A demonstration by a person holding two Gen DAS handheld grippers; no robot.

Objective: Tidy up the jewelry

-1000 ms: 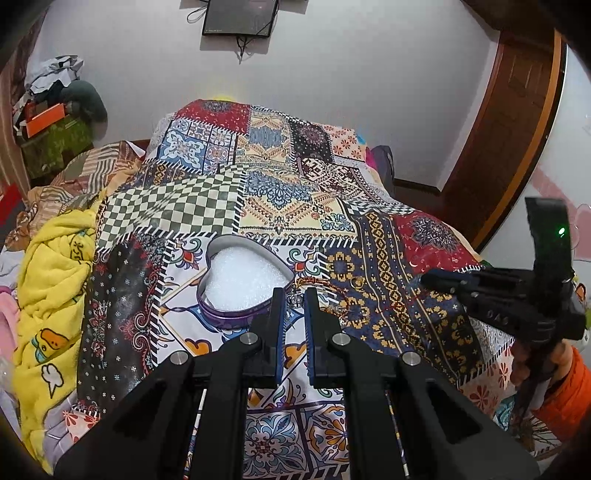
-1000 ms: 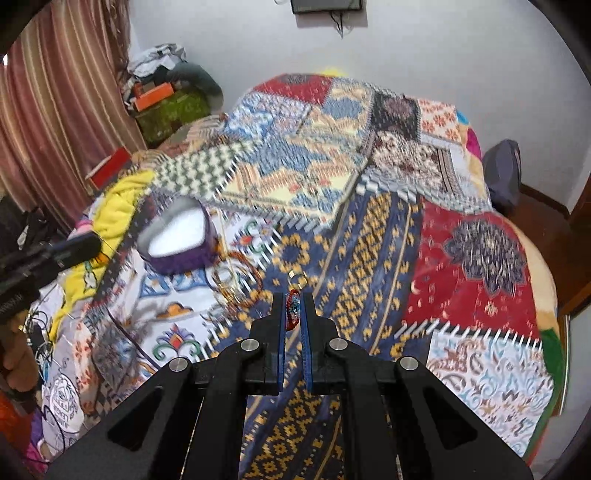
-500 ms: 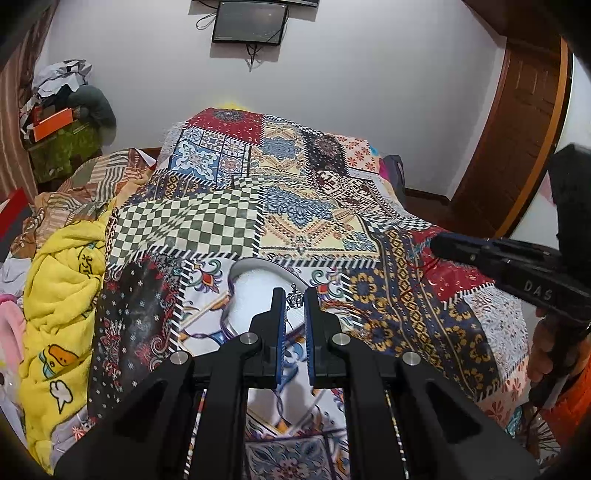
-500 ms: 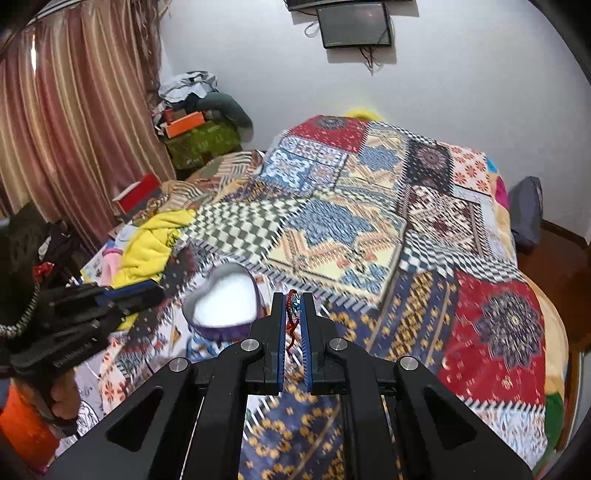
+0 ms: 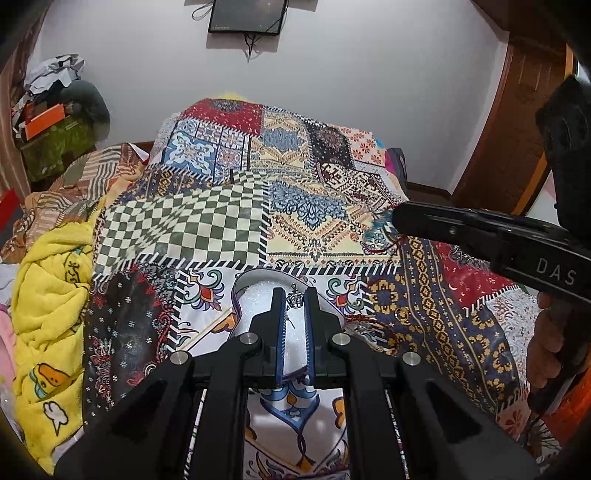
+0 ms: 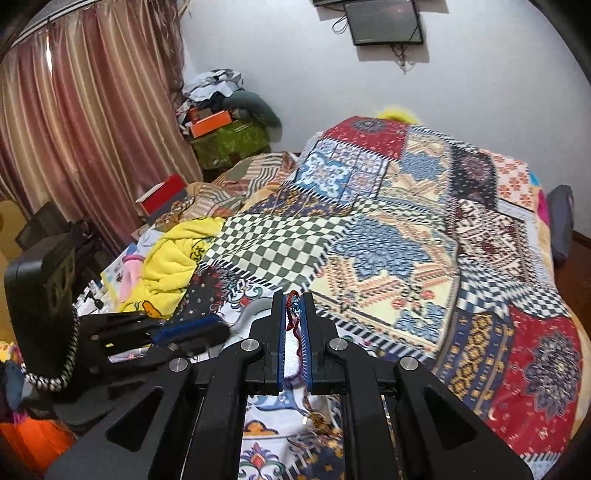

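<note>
A patchwork quilt [image 5: 229, 221] covers the bed and fills the middle of both views. A wall-mounted screen [image 5: 246, 15] hangs at the top centre of the left wrist view and at the upper right of the right wrist view. Only the right wrist view shows the striped curtain [image 6: 85, 122] across its upper left; only the left wrist view takes in the wooden door [image 5: 517, 122] at its upper right. A yellow blanket [image 5: 48, 295] lies bunched along the lower left of the left view.

At lower centre of the left view sits the heart-shaped box [image 5: 255, 291], white-lined with a purple wall, partly hidden by the left gripper [image 5: 294, 300]. That gripper pinches a small silver crown charm [image 5: 294, 301] between its blue-padded fingertips, directly over the box's lining. To the right of the box, loose bracelets [image 5: 369, 325] lie on the quilt.

The right gripper [image 6: 293, 302] is clamped on a red-and-blue beaded piece [image 6: 293, 314], whose strands trail down between the fingers to a small tangle of jewelry [image 6: 317, 419] near the bottom of the right wrist view. The left view shows the same tool from the side, at mid right, with a hand [image 5: 546, 354] on its grip. In the right wrist view the box is mostly hidden behind both tools.
</note>
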